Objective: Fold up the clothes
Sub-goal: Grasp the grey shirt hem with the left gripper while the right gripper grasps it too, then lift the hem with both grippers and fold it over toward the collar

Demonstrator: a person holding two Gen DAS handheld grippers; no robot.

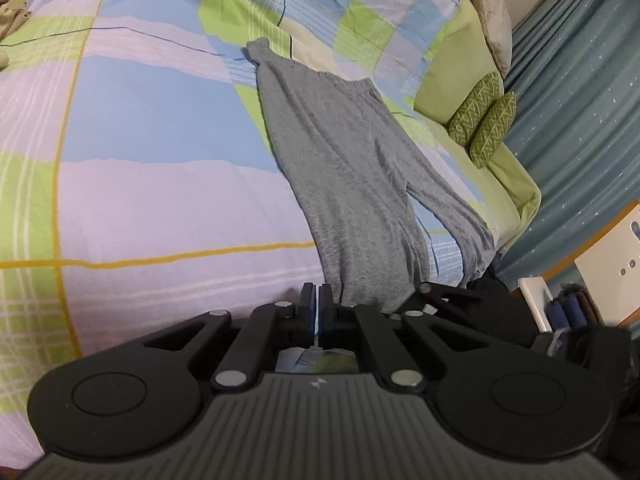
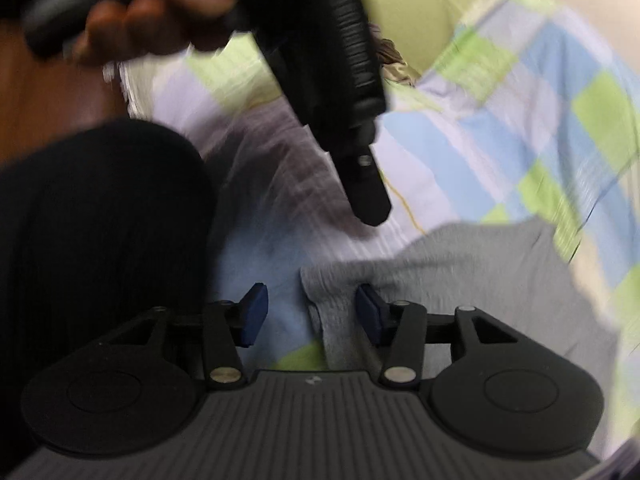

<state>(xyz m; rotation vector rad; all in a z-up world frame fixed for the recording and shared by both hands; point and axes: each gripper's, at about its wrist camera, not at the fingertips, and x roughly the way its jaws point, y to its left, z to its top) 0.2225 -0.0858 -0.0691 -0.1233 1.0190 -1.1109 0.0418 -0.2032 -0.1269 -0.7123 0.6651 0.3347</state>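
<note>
Your grey trousers [image 1: 352, 184] are lying spread along the bed [image 1: 140, 184], on its checked cover of lilac, blue and green. The waistband end is pointing away from you toward the pillows, and the two legs are running back toward you, the nearer one reaching right up to your left gripper [image 1: 319, 312] and the other slipping over the bed's edge on the right.

You are holding the left gripper with its jaws pressed together. The hem of the nearer leg is lying just beside the right pad; whether any cloth is pinched between the pads cannot be told from the left wrist view.

Your right gripper [image 2: 310, 312] is hovering low over the cover with its jaws wide apart. A folded edge of the trousers [image 2: 460, 280] is lying between the blue pads [image 2: 252, 312], closer to the right one. That view is blurred. In it the left gripper [image 2: 368, 196] is pointing down at the cover, with your hand [image 2: 152, 20] wrapped around its handle.

Two green patterned cushions [image 1: 484, 120] are standing against a plain green pillow [image 1: 452, 80] at the head of the bed, and a blue curtain [image 1: 580, 120] is hanging beyond them.
</note>
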